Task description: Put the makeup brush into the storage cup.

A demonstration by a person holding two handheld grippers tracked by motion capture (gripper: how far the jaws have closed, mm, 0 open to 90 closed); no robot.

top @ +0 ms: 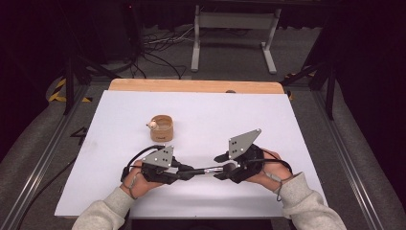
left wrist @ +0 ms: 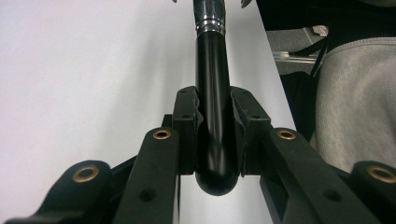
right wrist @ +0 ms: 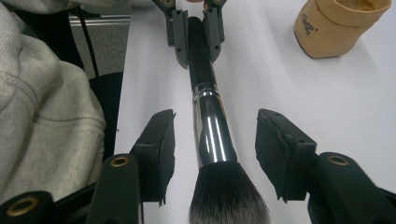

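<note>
Forearms bottom of high view, left gripper and right gripper tip-to-tip, makeup brush axis horizontal, cup upper left | left gripper view: jaws clamping handle at centre | right gripper view: jaws wide, straddling ferrule, bristles lower centre.

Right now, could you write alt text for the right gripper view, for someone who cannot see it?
A makeup brush with a black handle, silver ferrule and dark bristles lies between the right gripper's open black jaws, which do not touch it. Farther off, the left gripper clamps the handle's end above a white table; a tan pouch stands at the upper right, a grey sleeve at the left.
</note>
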